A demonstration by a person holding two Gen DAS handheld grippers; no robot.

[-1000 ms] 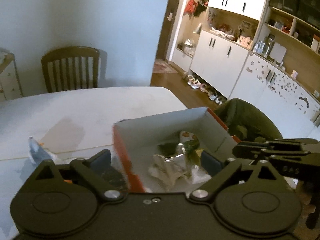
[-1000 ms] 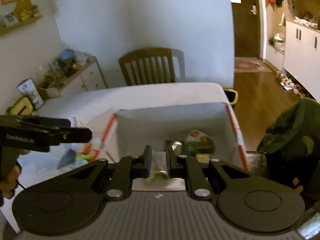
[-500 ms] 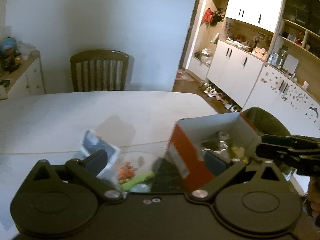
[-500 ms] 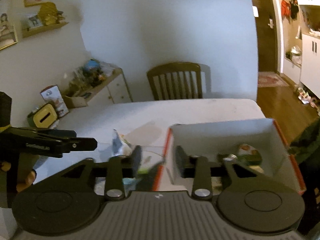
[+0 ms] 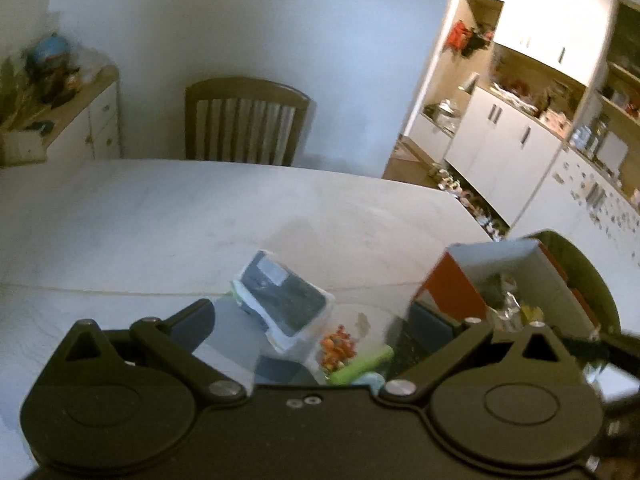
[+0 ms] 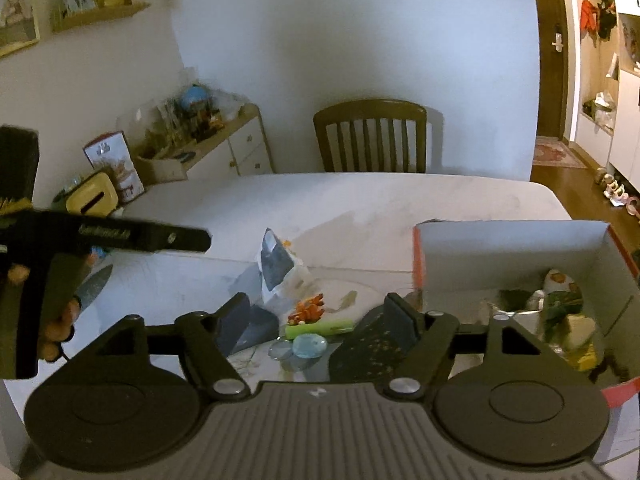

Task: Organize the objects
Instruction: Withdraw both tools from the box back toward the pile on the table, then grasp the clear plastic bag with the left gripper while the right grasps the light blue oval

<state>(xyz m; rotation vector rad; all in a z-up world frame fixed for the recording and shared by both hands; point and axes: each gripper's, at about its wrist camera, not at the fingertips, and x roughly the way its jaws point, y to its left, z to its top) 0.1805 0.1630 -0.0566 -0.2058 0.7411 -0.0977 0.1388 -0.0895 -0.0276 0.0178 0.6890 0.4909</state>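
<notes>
An orange cardboard box [image 6: 512,248] with a white inside holds several snack packets [image 6: 560,304]; it also shows in the left wrist view [image 5: 452,288]. Left of it on the table lie a dark blue and white packet [image 6: 276,264] [image 5: 284,300], a clear bag with a green tube [image 6: 320,328] [image 5: 360,364] and orange bits [image 6: 308,306], and a dark speckled packet [image 6: 368,344]. My right gripper [image 6: 316,320] is open and empty above these loose items. My left gripper [image 5: 316,328] is open and empty over the same pile; it appears at the left of the right wrist view [image 6: 140,236].
A wooden chair [image 6: 370,136] stands at the far side of the white table [image 6: 340,200]. A cluttered sideboard [image 6: 208,136] is at the left wall. White cabinets [image 5: 508,148] and shoes on the floor are at the right.
Both grippers have swung left, from over the box to over the loose items. My right gripper has opened wide.
</notes>
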